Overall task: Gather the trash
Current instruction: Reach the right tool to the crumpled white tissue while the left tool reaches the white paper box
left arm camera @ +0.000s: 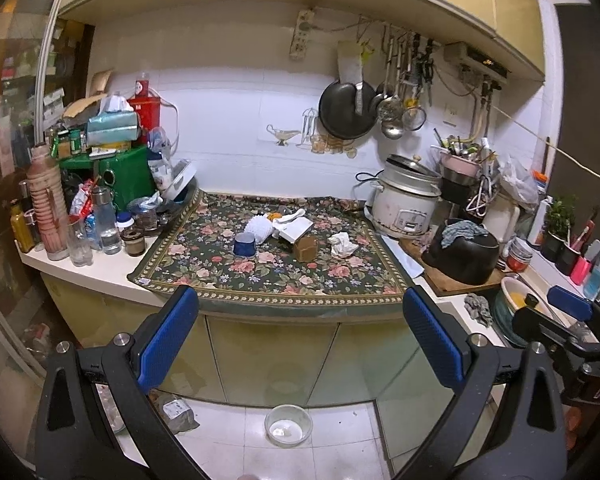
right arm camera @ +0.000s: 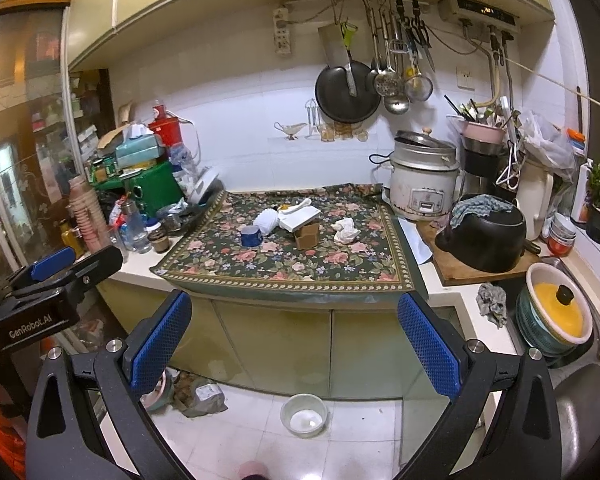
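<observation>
Left gripper is spread wide w/ nothing in it, held in front of the counter, not touching. On the flower cloth, going left to right: blue cup, white bumpy thing, flat white box, small brown box, then crumpled white paper. They sit near each other in the middle-far part. Rice cooker is far right, black pot right of it. Right gripper is also spread wide & holds nothing, held in front of the counter too.
</observation>
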Demonstrator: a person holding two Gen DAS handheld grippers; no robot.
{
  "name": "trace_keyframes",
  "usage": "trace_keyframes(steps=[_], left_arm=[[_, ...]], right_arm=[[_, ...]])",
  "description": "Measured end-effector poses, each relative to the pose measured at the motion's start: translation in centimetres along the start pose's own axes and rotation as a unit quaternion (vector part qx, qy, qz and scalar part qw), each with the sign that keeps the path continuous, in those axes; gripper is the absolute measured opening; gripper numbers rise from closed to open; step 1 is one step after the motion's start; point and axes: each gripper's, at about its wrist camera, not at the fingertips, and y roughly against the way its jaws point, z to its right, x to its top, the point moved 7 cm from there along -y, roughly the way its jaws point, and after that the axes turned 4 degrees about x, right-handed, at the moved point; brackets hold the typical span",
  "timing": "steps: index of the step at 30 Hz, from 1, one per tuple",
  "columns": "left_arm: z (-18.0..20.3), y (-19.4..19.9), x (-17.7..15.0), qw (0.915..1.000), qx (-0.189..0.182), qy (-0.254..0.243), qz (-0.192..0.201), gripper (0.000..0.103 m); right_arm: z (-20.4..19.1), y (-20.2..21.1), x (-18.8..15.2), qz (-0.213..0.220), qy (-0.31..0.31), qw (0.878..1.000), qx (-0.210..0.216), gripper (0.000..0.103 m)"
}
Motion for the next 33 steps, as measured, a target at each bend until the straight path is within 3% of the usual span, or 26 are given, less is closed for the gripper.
trace_keyframes(steps=[10,18,29,33], left_arm=[[-2.1,-11.1,3.5,0.9993,-0.020,0.009,-0.032,0.099],[-3.8,-21.2,7.0,0.9973,-0.021,-0.020,-0.067,0.102],[-4.6,-33.7,5.7,0.9891,-0.024,-0.028,-0.143,0.102],[-3.9,-37.7,4.9,0.9872,0.009,-0.038,-0.155,0.102]], right_arm=[[1.2,-7.4,4.2,0.003,-0.003,0.999,-0.033,0.102],[2.9,-14.7,8.1,-0.011,-0.028,0.997,-0.067,0.102],[9.2,-24.8,7.0,-0.091,-0.071,0.986,-0.121,0.102],[12.5,-29.1,6.4,-0.126,-0.077,0.983,-0.114,0.102]])
